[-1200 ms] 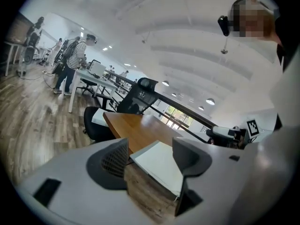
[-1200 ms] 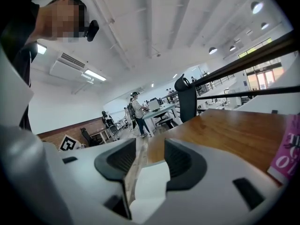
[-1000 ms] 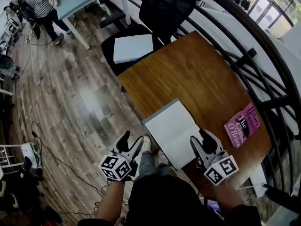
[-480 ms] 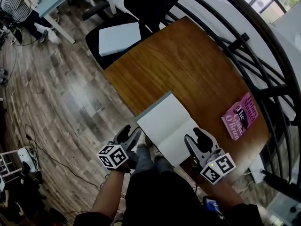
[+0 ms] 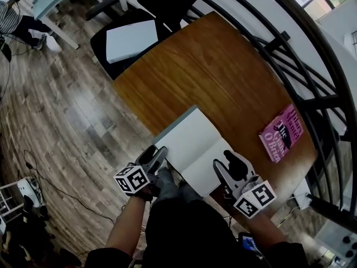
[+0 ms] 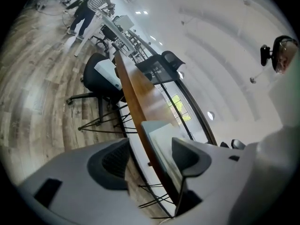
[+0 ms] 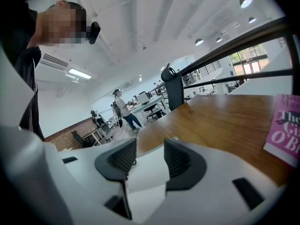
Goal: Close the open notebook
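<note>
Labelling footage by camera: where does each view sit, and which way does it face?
Head view: on the head, steeply down at table and open notebook; forearms, left hand-held gripper, right hand-held gripper.
Left gripper view: on that gripper, along the table edge toward a chair; its open jaws.
Right gripper view: on that gripper, across the tabletop, pink book right; open jaws, person's torso.
Shared: all show the notebook.

Bare tabletop (image 5: 223,77) beyond notebook (image 5: 195,149); pink book (image 5: 281,133) far right.
</note>
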